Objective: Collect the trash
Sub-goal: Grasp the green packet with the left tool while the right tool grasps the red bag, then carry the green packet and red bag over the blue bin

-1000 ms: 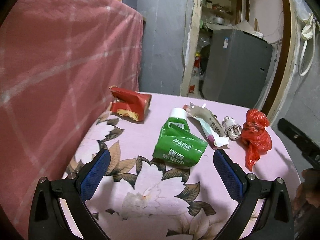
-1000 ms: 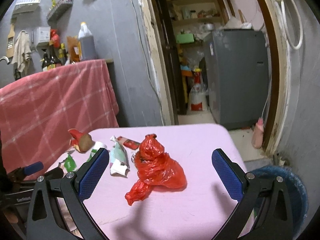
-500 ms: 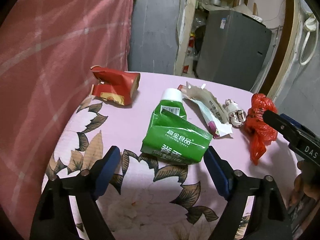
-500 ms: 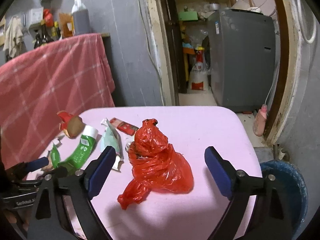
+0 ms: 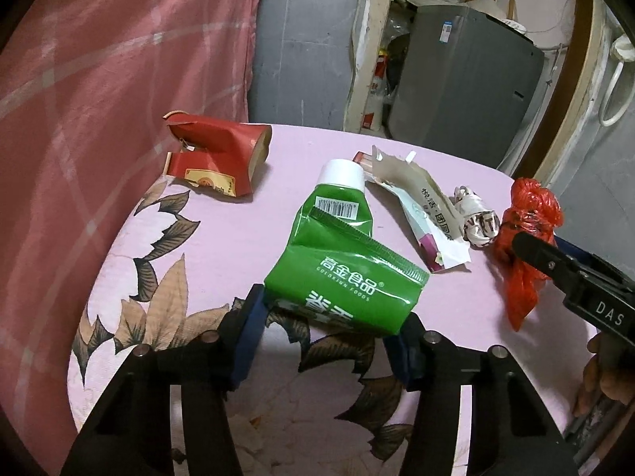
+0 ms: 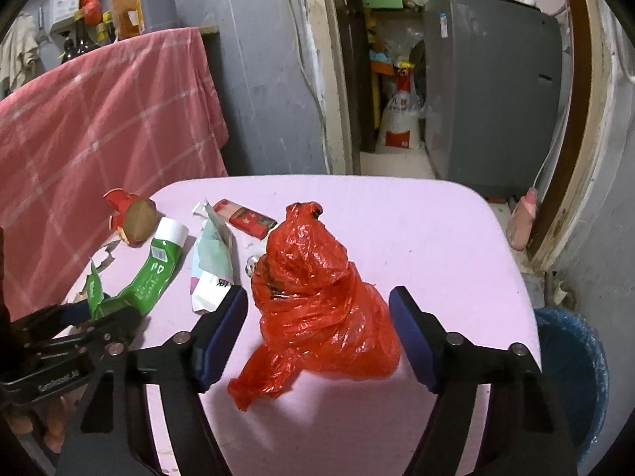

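A crumpled green pouch (image 5: 345,265) with a white cap lies on the pink flowered table (image 5: 222,246). My left gripper (image 5: 331,333) is open, its jaws on either side of the pouch's near end. A red plastic bag (image 6: 317,297) lies further right. My right gripper (image 6: 319,331) is open with its jaws on either side of the bag's lower part. The bag also shows in the left wrist view (image 5: 528,246), and the pouch in the right wrist view (image 6: 147,277). A torn red carton (image 5: 216,158), a torn white wrapper (image 5: 420,214) and a small crumpled wrapper (image 5: 476,222) also lie on the table.
A blue bin (image 6: 571,380) lined with plastic stands on the floor by the table's right edge. A red checked cloth (image 5: 99,99) hangs at the table's left. A flat red packet (image 6: 246,218) lies behind the bag. A grey appliance (image 6: 492,95) stands in the doorway.
Both grippers moved forward and down. The left jaws narrowed around the green pouch's end. The right jaws narrowed around the red bag.
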A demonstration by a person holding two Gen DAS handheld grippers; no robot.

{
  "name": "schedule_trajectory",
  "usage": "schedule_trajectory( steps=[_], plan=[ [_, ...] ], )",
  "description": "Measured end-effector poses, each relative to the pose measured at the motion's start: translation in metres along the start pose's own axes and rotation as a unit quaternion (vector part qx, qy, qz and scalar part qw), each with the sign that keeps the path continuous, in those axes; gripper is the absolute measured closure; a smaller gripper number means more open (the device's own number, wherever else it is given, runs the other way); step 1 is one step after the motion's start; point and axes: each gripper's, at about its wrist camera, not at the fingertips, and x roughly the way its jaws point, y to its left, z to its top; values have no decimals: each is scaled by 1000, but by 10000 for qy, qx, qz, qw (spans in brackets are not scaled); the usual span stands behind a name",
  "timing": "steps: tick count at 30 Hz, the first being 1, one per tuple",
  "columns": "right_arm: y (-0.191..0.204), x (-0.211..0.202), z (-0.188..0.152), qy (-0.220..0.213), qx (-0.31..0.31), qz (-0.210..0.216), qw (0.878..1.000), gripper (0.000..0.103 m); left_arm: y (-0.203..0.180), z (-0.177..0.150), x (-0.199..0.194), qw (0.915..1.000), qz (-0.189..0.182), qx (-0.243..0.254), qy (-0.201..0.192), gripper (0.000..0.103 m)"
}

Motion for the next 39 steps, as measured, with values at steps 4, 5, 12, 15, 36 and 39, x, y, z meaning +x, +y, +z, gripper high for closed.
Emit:
schedule_trajectory(
  steps=[4, 5, 12, 15, 36, 39],
  plan=[
    [0, 1, 0, 63, 27, 69, 10000, 32, 0, 0, -2, 9999, -17, -69, -79, 55],
    [0, 2, 0, 72, 22, 68, 9999, 33, 1, 0, -2, 9999, -19, -87, -94, 55],
    [3, 3, -2, 137, -5, 83, 9999, 47, 0, 0, -4, 9998, 22, -104, -168, 55],
    [5, 3, -2, 145, -57, 87, 9998, 54, -1, 2, -8, 9994, 17, -133, -305, 55],
    [14, -26, -19, -348, -192, 117, 9991, 61, 6, -4, -35, 9932, 39, -447, -1078, 100],
    [13, -33, -21, -457, -180, 133, 9987, 63, 2, -6, -38, 9924, 20, -414, -1160, 100]
  ],
)
